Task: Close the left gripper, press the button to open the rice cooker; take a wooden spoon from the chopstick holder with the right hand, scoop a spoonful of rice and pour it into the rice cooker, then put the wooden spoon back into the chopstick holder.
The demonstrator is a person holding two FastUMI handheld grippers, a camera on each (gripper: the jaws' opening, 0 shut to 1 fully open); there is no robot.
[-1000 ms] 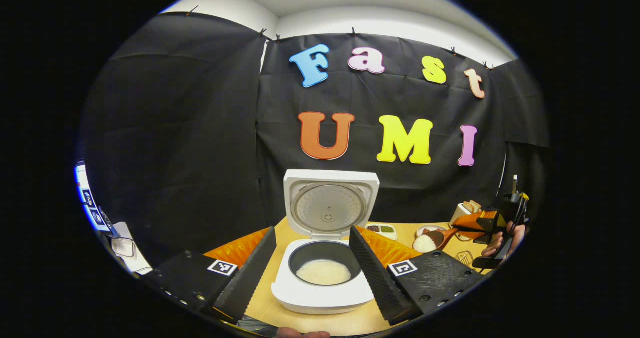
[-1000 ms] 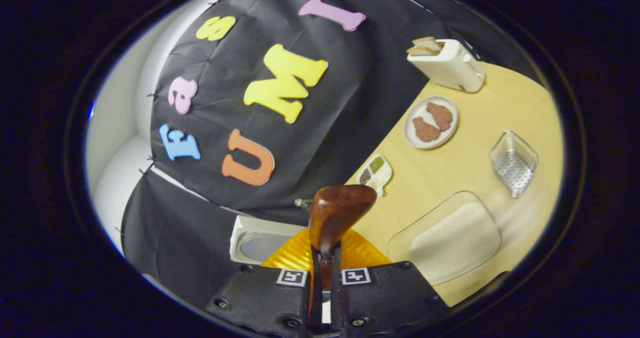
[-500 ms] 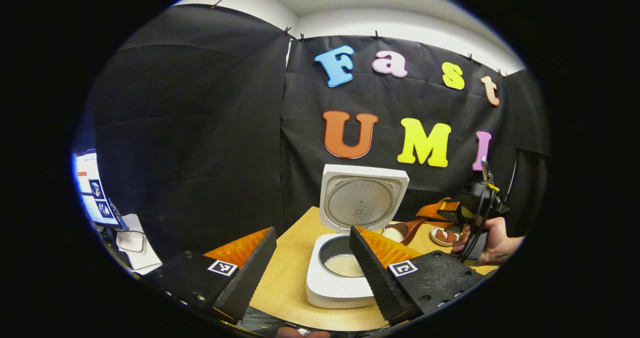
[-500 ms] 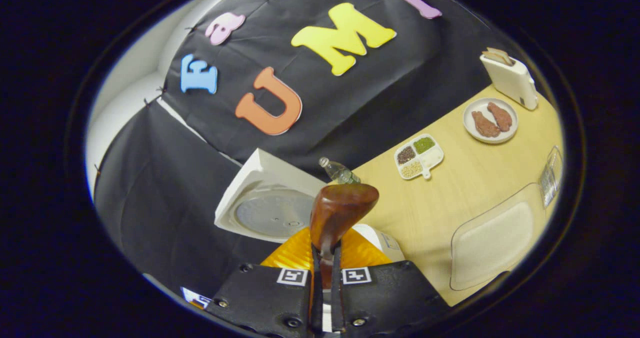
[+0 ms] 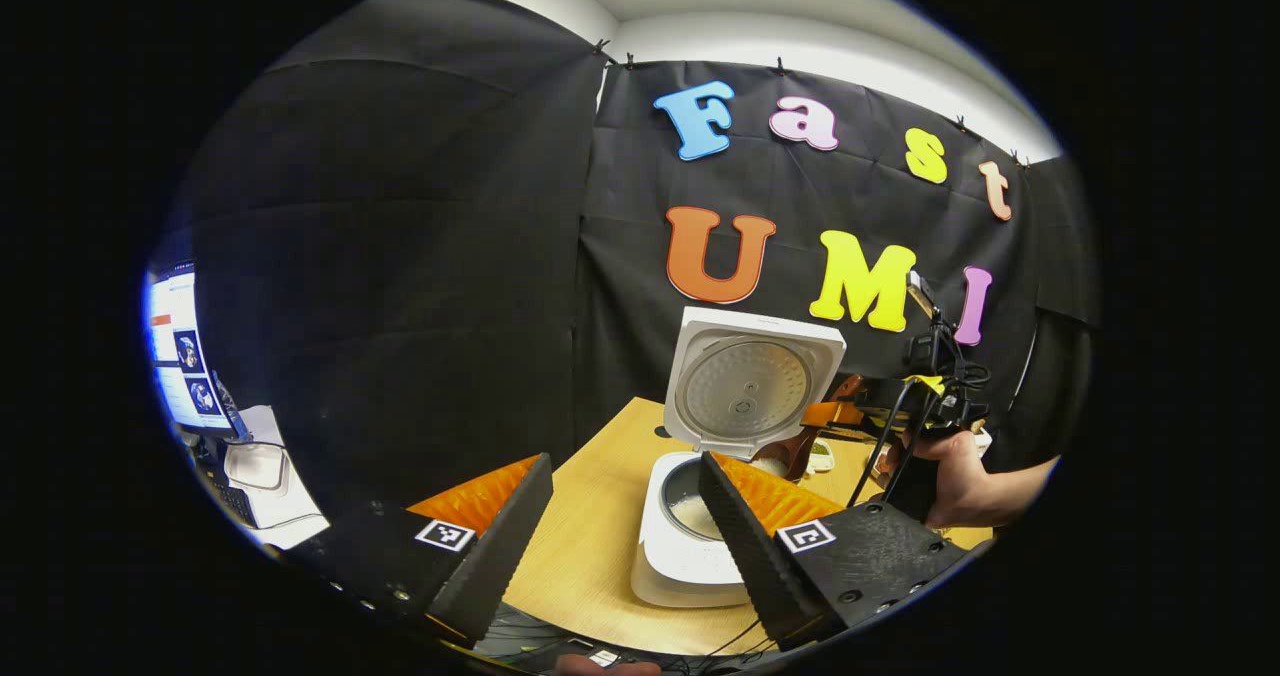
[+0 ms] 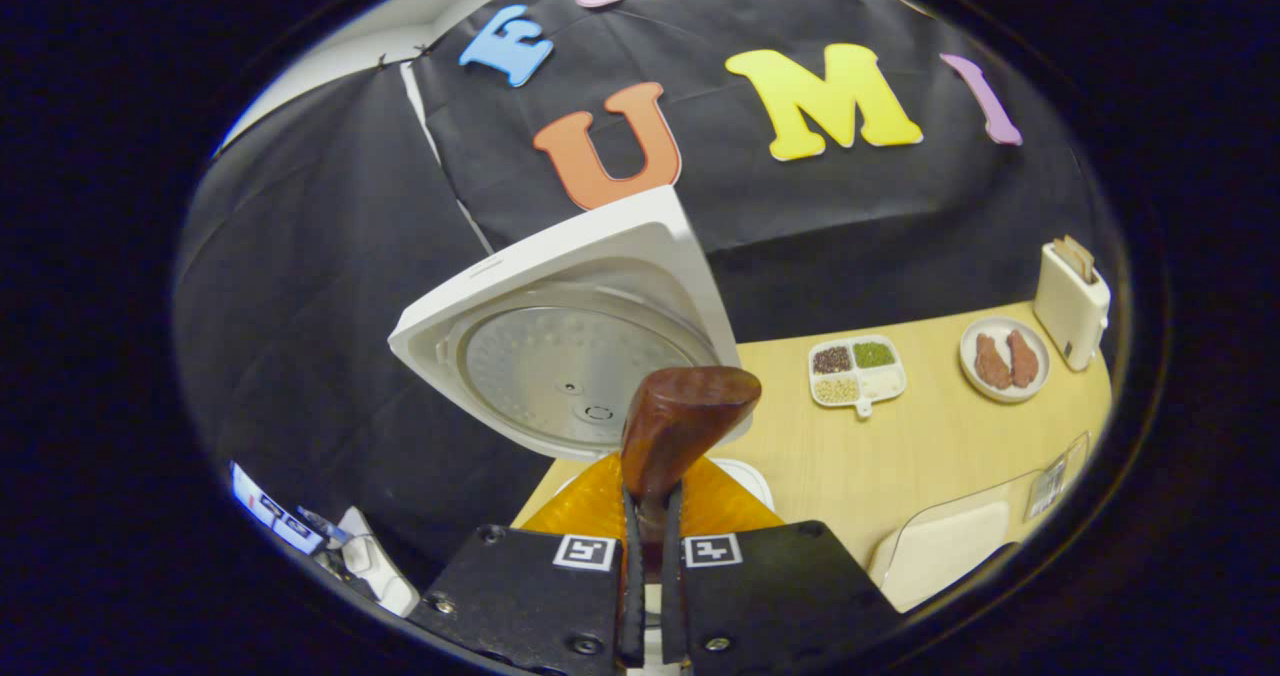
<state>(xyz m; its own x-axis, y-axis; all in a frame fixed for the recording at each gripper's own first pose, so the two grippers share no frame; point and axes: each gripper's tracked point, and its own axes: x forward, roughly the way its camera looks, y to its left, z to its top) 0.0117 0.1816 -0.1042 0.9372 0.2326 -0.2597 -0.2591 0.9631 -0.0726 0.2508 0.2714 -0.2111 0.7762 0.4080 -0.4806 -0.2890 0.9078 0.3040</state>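
Left gripper view: the left gripper (image 5: 625,526) has its two ridged fingers spread wide apart, holding nothing. Ahead of them and partly behind the right-hand finger sits the white rice cooker (image 5: 685,556) on the wooden table (image 5: 590,546), its lid (image 5: 752,381) standing upright and rice visible in the pot. Beyond the right-hand finger, a hand (image 5: 955,481) holds the right gripper (image 5: 850,418) close to the cooker's far side, with the wooden spoon (image 5: 795,448) reaching toward the pot. Open table lies between the fingers and to their left. The table's near edge runs just below the fingertips.

Right gripper view: the right gripper's fingers are clenched on the spoon's handle, and the dark bowl rises directly above the fingertips. The raised lid looms just behind and left of the bowl. The likely risks are the spoon knocking the lid, or rice spilling over the pot's rim if the tilt begins too early. To the right of the fingers the table is roomy, with a divided snack tray (image 6: 858,370), a plate (image 6: 1003,358) and a toaster (image 6: 1072,301) well apart.
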